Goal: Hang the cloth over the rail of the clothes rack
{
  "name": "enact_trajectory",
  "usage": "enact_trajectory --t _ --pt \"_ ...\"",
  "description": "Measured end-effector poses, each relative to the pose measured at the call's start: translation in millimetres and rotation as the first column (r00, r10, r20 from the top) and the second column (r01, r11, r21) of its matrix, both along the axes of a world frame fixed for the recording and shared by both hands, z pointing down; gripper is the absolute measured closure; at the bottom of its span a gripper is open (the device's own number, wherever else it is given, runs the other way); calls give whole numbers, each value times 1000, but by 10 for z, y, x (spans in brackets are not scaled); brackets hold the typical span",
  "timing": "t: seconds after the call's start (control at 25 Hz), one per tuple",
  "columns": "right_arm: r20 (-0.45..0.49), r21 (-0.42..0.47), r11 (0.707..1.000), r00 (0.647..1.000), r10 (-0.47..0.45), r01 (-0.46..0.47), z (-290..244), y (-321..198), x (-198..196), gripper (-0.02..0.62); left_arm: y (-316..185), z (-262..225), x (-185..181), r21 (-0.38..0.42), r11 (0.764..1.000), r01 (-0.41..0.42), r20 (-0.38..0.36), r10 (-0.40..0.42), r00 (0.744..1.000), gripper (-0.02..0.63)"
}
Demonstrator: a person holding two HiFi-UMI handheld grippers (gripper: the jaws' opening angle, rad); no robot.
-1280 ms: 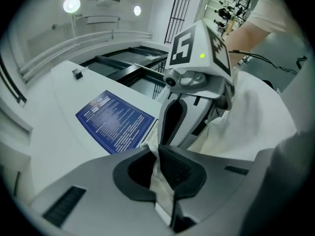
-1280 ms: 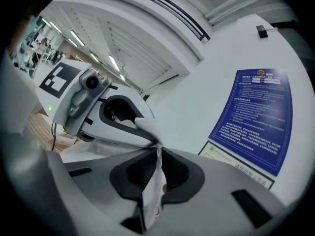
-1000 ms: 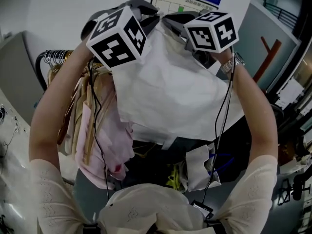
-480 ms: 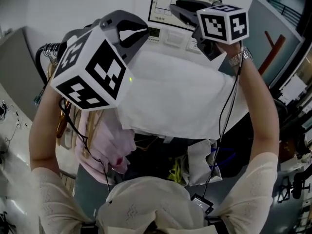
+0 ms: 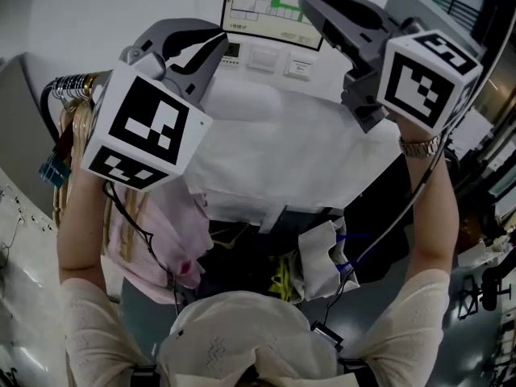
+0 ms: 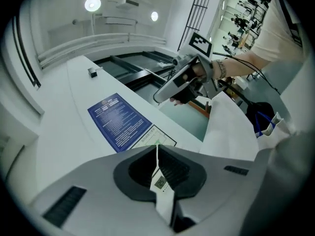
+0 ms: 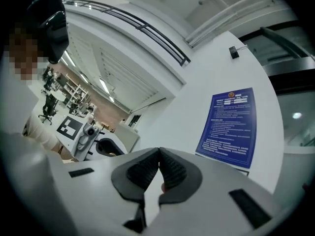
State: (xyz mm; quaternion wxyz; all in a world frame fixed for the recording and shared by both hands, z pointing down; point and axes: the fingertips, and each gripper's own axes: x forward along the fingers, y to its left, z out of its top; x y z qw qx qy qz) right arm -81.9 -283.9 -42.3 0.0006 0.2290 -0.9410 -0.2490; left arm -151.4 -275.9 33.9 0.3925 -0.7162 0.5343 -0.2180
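The rack is packed with hung clothes. The white cloth lies spread across the rack's top, and its near edge droops toward the person. Above the rack's left part, the left gripper is clamped tight on a thin edge of the cloth, with a small tag showing between its pads. The right gripper hangs above the rack's right side, clear of the cloth. Its jaws have just been closing and meet at the tips with nothing between them.
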Motion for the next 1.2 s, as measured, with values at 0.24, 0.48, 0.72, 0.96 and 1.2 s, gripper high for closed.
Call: enact_trajectory --t 0.24,0.48,0.72,0.96,1.2 --pt "152 -242 967 982 116 -76 319 151 772 575 162 259 70 -108 993 -55 -81 46 996 586" --pt "189 -254 953 957 219 -168 1209 299 1486 574 389 708 -250 -87 996 26 -401 -59 914 586" --pt "199 -291 911 913 357 -293 1705 303 1977 512 397 1101 -646 -127 986 111 -622 -166 765 551" --pt "211 -333 873 874 438 -357 1768 220 2320 497 244 1185 -772 -196 979 63 -664 -180 726 466" --pt "240 -385 865 870 430 -321 1856 119 2347 497 190 1223 -726 -248 968 -43 -693 -146 706 567"
